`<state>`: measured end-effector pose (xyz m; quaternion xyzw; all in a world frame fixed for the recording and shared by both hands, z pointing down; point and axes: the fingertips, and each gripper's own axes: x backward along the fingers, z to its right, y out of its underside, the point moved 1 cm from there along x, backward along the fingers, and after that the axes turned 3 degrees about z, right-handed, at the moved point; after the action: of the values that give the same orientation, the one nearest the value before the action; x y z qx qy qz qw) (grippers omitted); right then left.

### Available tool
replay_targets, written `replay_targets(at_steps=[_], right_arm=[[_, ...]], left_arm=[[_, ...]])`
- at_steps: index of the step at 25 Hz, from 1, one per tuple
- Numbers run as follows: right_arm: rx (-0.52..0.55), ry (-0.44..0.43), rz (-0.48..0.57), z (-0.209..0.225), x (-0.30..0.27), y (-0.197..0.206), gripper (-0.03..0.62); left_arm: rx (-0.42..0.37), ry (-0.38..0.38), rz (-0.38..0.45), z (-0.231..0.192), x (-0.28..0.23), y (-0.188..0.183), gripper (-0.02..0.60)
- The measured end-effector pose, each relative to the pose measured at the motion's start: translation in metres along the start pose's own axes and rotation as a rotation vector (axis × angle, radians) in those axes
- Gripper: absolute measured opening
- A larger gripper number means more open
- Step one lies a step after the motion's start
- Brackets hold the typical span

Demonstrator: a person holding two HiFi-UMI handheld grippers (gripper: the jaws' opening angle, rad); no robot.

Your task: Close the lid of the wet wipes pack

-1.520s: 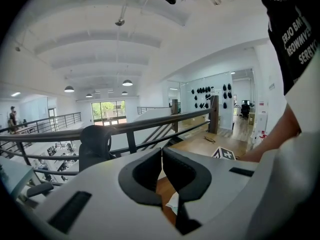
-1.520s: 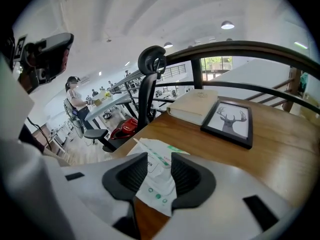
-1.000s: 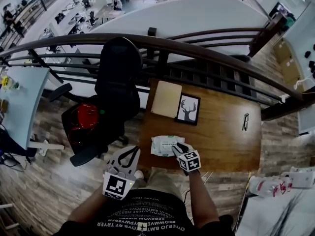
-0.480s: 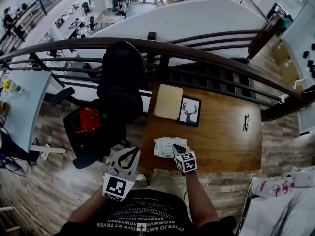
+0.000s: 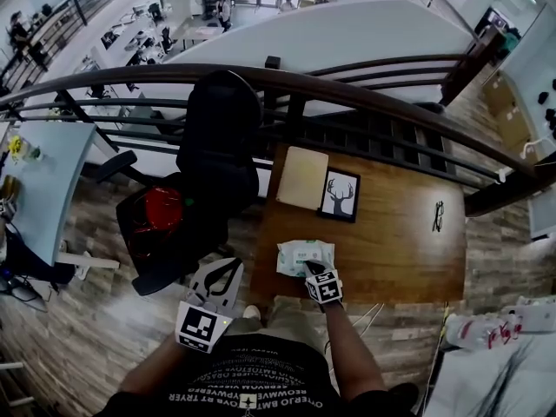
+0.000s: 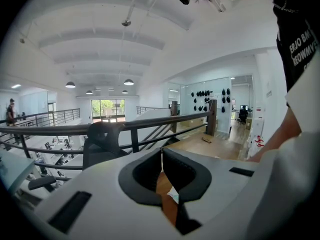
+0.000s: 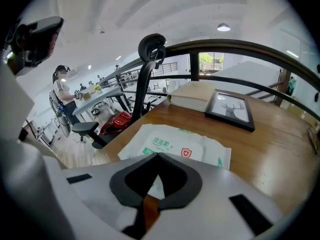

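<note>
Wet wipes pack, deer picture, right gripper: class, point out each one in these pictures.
wet wipes pack (image 7: 175,143): right gripper view, white top face.
deer picture (image 7: 231,110): right gripper view, the print inside the frame.
right gripper (image 7: 158,154): right gripper view, where its shut tips meet.

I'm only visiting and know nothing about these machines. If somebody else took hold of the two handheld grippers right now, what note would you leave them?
Left gripper: fingers shut, empty, held beside the table, away from the pack.
Right gripper: fingers shut, nothing held, tips at the near edge of the wet wipes pack; contact unclear.
Pack: lies flat near the front edge of the wooden table.
Done: the lid looks flat on the pack; whether it is sealed cannot be told.
Left: probably press the shut fingers on the lid to seal it.
</note>
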<state>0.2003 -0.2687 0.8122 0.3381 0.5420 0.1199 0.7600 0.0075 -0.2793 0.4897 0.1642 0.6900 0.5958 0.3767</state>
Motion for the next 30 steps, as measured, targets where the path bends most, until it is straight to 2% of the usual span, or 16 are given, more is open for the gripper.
replay_targets(at_steps=[6, 10, 16, 21, 30], right_arm=[[-0.054, 0.039, 0.046, 0.003, -0.003, 0.004, 0.015], [-0.066, 0.062, 0.032, -0.001, 0.004, 0.001, 0.015], [-0.095, 0.068, 0.169, -0.022, 0.054, -0.013, 0.015], [-0.036, 0.094, 0.259, -0.044, 0.113, -0.029, 0.014], [0.109, 0.191, 0.482, -0.088, 0.237, -0.11, 0.014]], left_arm=[[-0.022, -0.01, -0.002, -0.005, 0.012, -0.001, 0.031], [-0.034, -0.013, 0.021, -0.009, 0.021, -0.01, 0.031], [-0.049, -0.013, 0.068, -0.008, 0.034, -0.02, 0.031], [-0.058, -0.004, 0.116, -0.008, 0.041, -0.024, 0.031], [-0.079, 0.027, 0.199, -0.005, 0.062, -0.047, 0.031]])
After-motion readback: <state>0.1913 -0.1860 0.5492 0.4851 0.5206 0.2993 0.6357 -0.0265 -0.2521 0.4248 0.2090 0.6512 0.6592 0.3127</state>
